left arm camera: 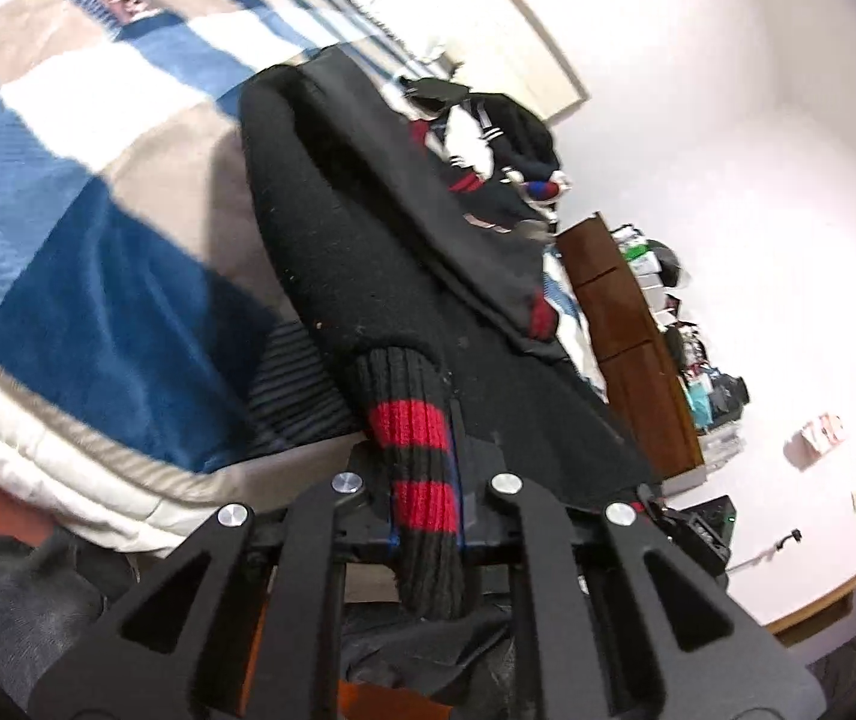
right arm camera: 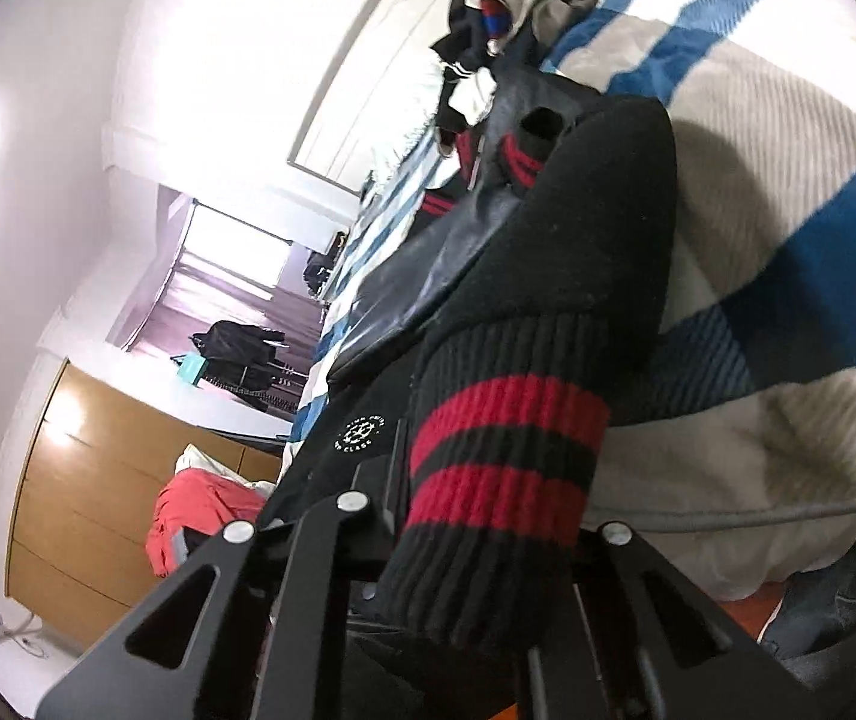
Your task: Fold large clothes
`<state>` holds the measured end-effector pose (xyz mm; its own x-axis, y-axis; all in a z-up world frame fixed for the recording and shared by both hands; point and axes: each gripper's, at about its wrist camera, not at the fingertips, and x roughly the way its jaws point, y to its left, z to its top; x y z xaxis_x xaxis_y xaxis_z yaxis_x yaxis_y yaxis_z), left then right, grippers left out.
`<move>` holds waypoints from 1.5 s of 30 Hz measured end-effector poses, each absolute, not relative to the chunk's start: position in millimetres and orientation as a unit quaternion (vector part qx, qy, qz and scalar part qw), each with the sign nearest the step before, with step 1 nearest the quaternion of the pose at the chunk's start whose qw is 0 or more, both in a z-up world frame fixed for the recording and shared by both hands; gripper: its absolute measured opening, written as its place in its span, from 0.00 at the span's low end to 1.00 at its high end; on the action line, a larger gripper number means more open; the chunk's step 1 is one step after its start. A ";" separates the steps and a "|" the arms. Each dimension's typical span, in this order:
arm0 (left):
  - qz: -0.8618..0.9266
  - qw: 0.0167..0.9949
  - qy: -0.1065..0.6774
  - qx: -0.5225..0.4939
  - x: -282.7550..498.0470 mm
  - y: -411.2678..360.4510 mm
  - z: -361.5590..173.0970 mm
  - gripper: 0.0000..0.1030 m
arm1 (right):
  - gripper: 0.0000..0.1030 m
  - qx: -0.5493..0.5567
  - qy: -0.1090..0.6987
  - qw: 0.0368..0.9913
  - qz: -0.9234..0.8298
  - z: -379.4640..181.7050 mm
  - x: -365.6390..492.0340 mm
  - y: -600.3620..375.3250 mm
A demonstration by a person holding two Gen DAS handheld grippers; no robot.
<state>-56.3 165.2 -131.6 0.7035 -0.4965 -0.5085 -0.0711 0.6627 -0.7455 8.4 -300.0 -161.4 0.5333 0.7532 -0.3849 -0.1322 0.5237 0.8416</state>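
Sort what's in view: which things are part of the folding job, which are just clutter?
In the job:
- black jacket on the bed
- its red-striped ribbed hem, pinched in the left gripper and the right gripper

Lying about:
- pile of clothes further up the bed
- checked blanket
- wooden drawers
- red garment by the wardrobe

White walls, blue-checked bed, brown drawers, wooden wardrobe, bright window
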 end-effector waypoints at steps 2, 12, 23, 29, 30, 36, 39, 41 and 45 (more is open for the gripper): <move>-0.135 0.836 0.360 -0.393 -57.0 163.5 -121.1 0.09 | 0.10 0.396 0.386 0.782 0.286 -156.2 4.3 -304.1; -0.175 0.835 0.338 -0.397 -88.1 155.1 -102.1 0.09 | 0.09 0.399 0.369 0.785 0.299 -131.9 -19.7 -325.9; -0.208 0.841 0.327 -0.377 -137.4 154.0 -89.5 0.08 | 0.09 0.369 0.356 0.800 0.313 -99.8 -58.6 -330.2; -0.221 0.828 0.312 -0.411 -192.3 152.6 -80.6 0.08 | 0.09 0.375 0.372 0.791 0.308 -87.0 -101.7 -338.8; -0.223 0.826 0.305 -0.419 -200.1 152.0 -77.7 0.08 | 0.09 0.374 0.373 0.793 0.303 -83.7 -107.6 -341.4; -0.225 0.811 0.272 -0.467 -204.9 167.3 -62.5 0.08 | 0.09 0.420 0.360 0.777 0.300 -73.1 -113.0 -363.8; -0.232 0.818 0.257 -0.460 -182.0 169.7 -41.2 0.08 | 0.09 0.428 0.339 0.779 0.307 -62.3 -97.3 -363.8; -0.234 0.821 0.248 -0.459 -164.0 173.9 -28.4 0.08 | 0.09 0.440 0.323 0.779 0.309 -55.1 -81.3 -361.7; -0.230 0.824 0.234 -0.461 -113.8 182.5 -5.8 0.08 | 0.09 0.461 0.299 0.778 0.305 -41.3 -37.1 -359.5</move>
